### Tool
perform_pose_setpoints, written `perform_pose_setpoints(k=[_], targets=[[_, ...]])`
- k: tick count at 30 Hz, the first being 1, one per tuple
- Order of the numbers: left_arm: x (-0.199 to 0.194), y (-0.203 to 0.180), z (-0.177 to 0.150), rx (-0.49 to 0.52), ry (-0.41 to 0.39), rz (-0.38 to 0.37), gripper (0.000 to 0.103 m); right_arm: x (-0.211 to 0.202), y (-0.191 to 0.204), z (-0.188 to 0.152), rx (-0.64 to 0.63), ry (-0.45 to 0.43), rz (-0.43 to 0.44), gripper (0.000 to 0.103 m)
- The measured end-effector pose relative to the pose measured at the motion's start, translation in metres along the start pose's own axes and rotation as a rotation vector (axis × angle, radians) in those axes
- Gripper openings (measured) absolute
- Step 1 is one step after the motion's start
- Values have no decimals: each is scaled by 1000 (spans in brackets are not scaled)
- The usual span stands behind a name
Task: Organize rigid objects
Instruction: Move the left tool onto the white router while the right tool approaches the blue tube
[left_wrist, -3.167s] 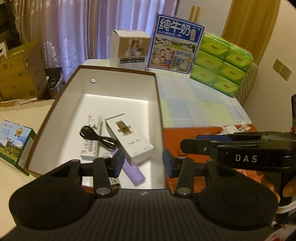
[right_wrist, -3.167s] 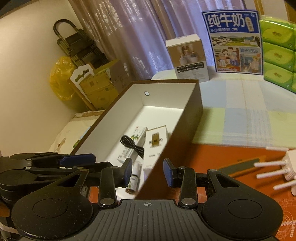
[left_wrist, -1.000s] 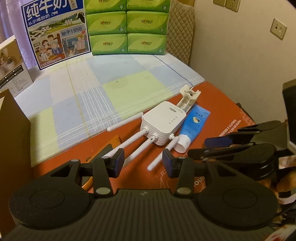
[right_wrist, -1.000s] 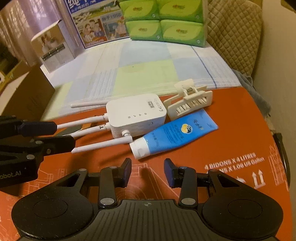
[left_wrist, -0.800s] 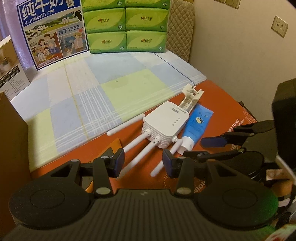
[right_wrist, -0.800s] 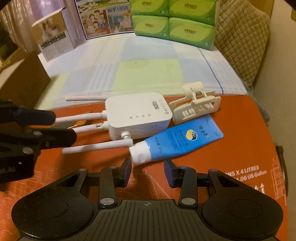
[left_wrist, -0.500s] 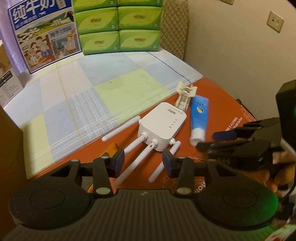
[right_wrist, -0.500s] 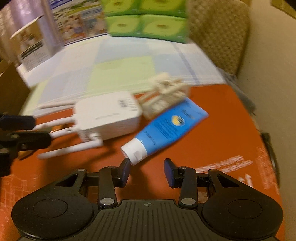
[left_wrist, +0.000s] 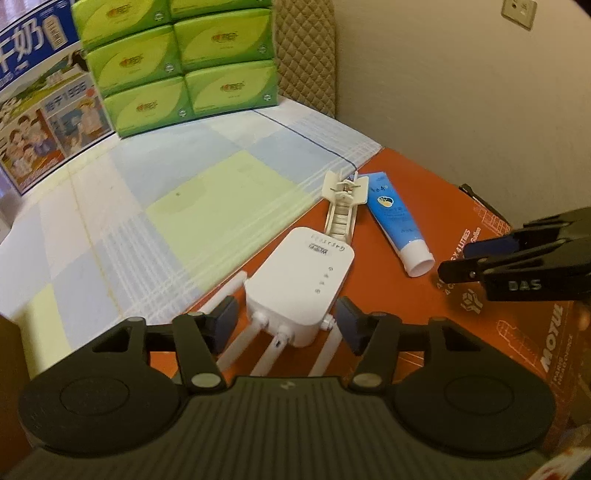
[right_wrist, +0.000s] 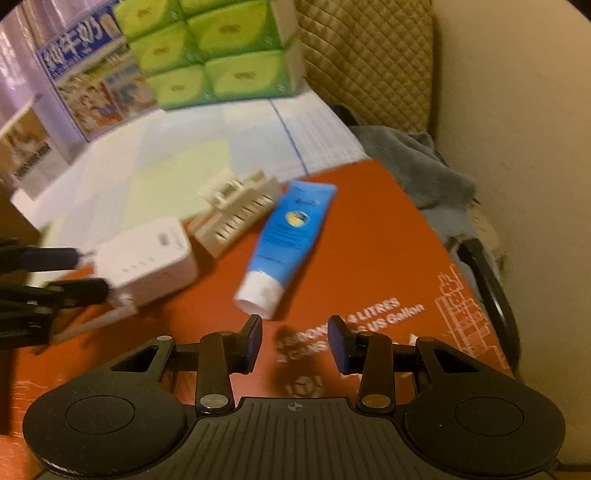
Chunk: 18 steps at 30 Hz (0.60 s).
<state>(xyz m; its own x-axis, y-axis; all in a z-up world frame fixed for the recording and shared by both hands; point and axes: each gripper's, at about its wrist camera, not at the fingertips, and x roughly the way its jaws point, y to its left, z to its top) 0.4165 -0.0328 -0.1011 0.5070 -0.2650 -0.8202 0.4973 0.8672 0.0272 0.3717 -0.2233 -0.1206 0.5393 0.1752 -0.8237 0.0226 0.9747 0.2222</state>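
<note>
A white router (left_wrist: 301, 280) with white antennas lies on the orange cardboard (left_wrist: 424, 295). My left gripper (left_wrist: 286, 323) straddles its near end; its jaws are opening and the pads stand clear of the casing. A blue tube (left_wrist: 397, 225) with a white cap and a white plastic clip (left_wrist: 341, 210) lie just beyond. In the right wrist view the blue tube (right_wrist: 291, 236) points its cap at my right gripper (right_wrist: 295, 341), whose jaws are opening with nothing between them. The router (right_wrist: 147, 254) and clip (right_wrist: 236, 214) lie to its left. The right gripper (left_wrist: 517, 262) also shows beside the tube.
A checked cloth (left_wrist: 147, 192) covers the table behind the cardboard. Green tissue packs (left_wrist: 184, 66) and a blue milk carton box (left_wrist: 40, 107) stand at the back. A quilted chair back (right_wrist: 362, 62) and a grey cloth (right_wrist: 417, 166) are at the right, by the wall.
Both grippers moved closer to the items. The left jaws widened and now flank the router's near end. The right gripper swung so the tube's cap lies just ahead of its left finger.
</note>
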Motion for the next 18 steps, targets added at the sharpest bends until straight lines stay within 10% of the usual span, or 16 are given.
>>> perform_pose_setpoints(k=[3, 18], targets=[[12, -1, -1, -5, 33, -2, 56, 0, 5, 1, 8, -18, 27, 58], [5, -21, 6, -69, 23, 48, 55, 14, 3, 10, -13, -6, 53, 58]])
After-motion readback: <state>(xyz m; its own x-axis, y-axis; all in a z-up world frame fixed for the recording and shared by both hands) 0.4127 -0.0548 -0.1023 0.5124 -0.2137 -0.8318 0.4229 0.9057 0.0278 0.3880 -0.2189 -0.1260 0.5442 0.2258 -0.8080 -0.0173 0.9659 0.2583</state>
